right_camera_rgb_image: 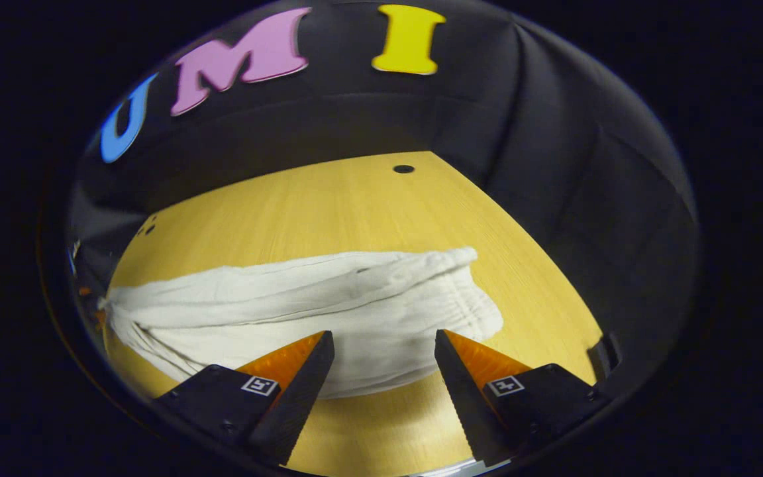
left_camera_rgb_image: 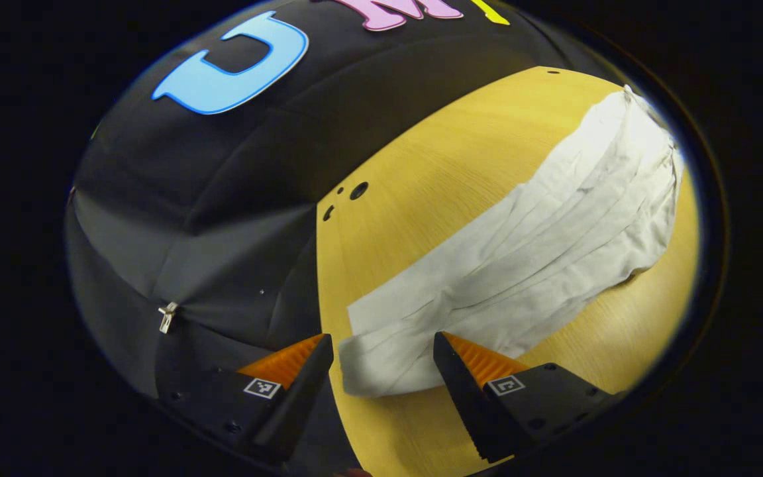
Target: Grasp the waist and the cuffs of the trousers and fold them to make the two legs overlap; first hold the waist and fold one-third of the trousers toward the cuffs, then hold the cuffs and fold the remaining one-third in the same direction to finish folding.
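White cotton trousers lie flat in one long strip on the yellow wooden bench, the two legs already one on top of the other. The strip is still long, not folded into thirds.

What could go wrong: the cloth is soft and has more than one layer. If a pinch catches just the top layer, the legs may slide apart when lifted. The cloth is also wrinkly, so a fold could come out crooked.

The left tongs are wide apart and hold nothing. The cuff end sits right between their tips, and the legs run away ahead to the right.

The right tongs are wide apart too, holding nothing. The waist lies just ahead of them, a bit to the right.
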The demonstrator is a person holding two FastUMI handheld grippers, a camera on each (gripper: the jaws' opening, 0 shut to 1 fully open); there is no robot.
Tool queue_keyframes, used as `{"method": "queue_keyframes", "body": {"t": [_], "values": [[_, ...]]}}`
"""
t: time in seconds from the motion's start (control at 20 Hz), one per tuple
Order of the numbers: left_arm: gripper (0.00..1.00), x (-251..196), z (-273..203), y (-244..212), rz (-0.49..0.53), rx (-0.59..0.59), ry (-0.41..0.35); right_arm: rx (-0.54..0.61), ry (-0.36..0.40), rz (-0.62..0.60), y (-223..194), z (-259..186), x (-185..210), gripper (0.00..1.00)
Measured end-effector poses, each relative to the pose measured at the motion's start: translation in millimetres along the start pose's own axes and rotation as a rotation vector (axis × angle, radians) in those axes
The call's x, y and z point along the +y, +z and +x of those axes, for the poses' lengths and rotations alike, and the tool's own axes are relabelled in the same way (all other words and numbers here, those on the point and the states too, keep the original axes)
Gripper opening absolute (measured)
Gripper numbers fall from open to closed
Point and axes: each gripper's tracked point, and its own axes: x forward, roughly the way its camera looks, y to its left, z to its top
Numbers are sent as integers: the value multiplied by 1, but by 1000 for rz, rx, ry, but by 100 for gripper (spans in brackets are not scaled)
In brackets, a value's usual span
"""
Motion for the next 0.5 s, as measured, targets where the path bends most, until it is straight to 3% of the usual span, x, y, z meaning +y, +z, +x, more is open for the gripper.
{"method": "queue_keyframes", "body": {"t": [0.1,0.25,0.3,0.35,0.5], "values": [[97,7,-14,-2,-95,2,12,10,-60,162,-2,4,-26,100],[97,7,-31,-5,-229,7,6,16,-124,302,3,14,-49,98],[97,3,-35,-5,-268,9,-5,28,-151,333,4,20,-56,91],[97,-2,-38,-5,-302,11,-19,46,-175,364,-2,29,-62,98],[97,-21,-43,-10,-368,28,-78,70,-204,446,0,50,-62,98]]}}
